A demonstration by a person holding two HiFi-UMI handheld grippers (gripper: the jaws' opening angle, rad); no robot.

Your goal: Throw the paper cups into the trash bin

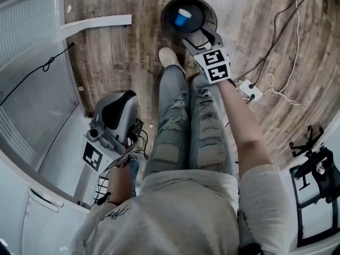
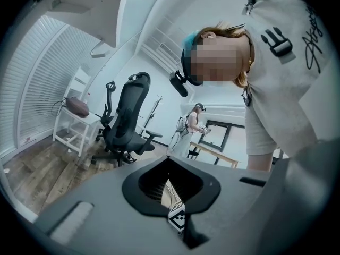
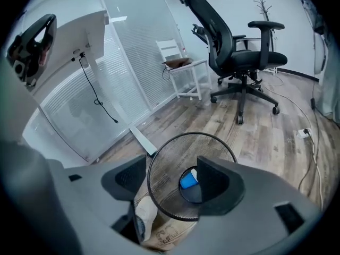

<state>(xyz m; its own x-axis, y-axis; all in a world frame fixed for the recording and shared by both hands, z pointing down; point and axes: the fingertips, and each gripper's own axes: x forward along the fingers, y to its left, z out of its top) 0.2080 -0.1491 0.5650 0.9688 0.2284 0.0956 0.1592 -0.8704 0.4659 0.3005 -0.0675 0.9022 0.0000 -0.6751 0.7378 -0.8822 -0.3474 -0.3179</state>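
A wooden floor [image 1: 122, 62] fills most of the head view, with a white slatted partition [image 1: 26, 62] along its left side; a person stands on it, and their legs in torn jeans [image 1: 188, 126] run down the middle of that view; a black office chair [image 3: 234, 57] stands at the far right of the room in the right gripper view, with a small white chair [image 3: 180, 70] just left of it by the partition.

The round black mesh trash bin [image 1: 197, 10] sits on the floor just beyond the person's pale shoe [image 1: 170, 57]; thin cables [image 1: 276, 31] trail over the boards to its right, ending near a white power strip [image 1: 249, 89].

The right gripper [image 1: 201, 36] is held out over the near rim of the bin, its jaws spread wide with nothing gripped between them; its own view looks down through that gap into the bin. The left gripper [image 1: 116, 110] hangs low at the person's left side, well apart from the bin; its jaws are pressed together at the tips and hold nothing.

One blue paper cup [image 1: 182, 18] lies on its side on the bottom of the bin; the right gripper view shows it between the spread jaws, close to the right one.
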